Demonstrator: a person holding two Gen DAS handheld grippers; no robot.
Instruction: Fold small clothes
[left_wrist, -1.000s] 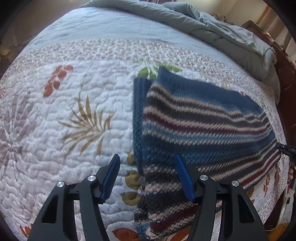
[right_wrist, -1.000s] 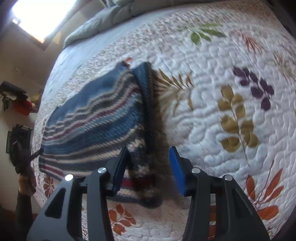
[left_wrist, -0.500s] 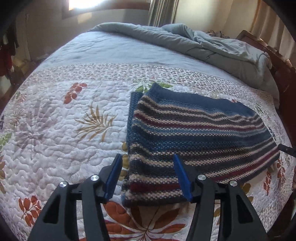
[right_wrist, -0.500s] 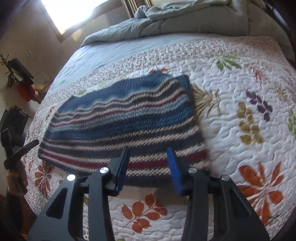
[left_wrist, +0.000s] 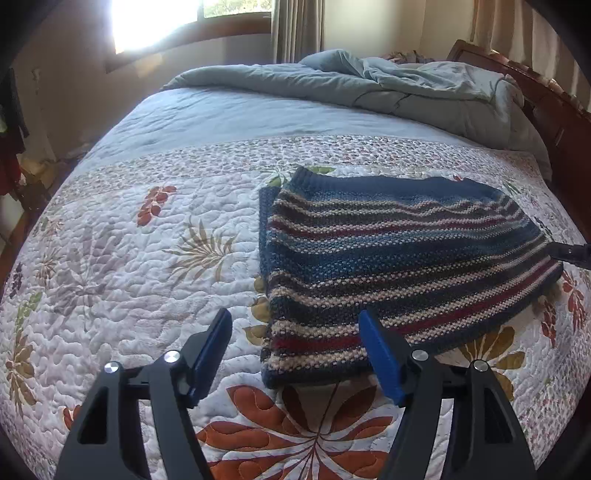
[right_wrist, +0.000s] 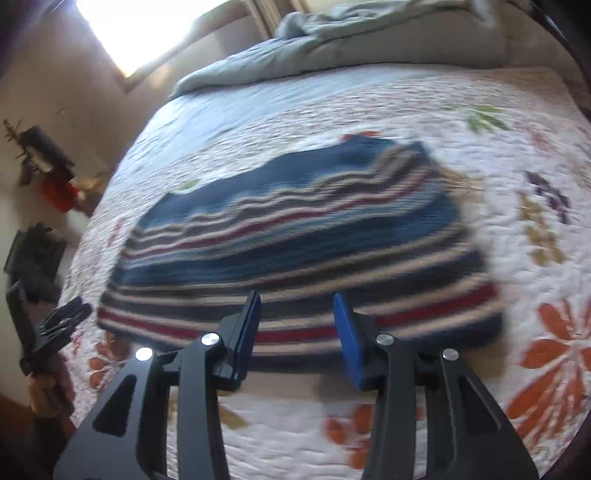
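Observation:
A folded knitted garment (left_wrist: 399, 258) with blue, red and cream stripes lies flat on the quilted bedspread (left_wrist: 147, 258). It also shows, blurred, in the right wrist view (right_wrist: 303, 243). My left gripper (left_wrist: 295, 350) is open and empty, held above the garment's near left corner. My right gripper (right_wrist: 297, 332) is open and empty, held over the garment's near edge. The tip of my right gripper shows at the right edge of the left wrist view (left_wrist: 572, 253). My left gripper shows at the left edge of the right wrist view (right_wrist: 55, 332).
A rumpled grey duvet (left_wrist: 369, 88) lies piled at the head of the bed. A dark wooden headboard (left_wrist: 546, 107) runs along the right side. A bright window (left_wrist: 166, 22) is behind the bed. Dark items hang on the wall (right_wrist: 40, 158) at the left.
Both grippers have pulled back and up from the garment. It was lifted and draped a second ago; it now lies flat and folded on the bedspread.

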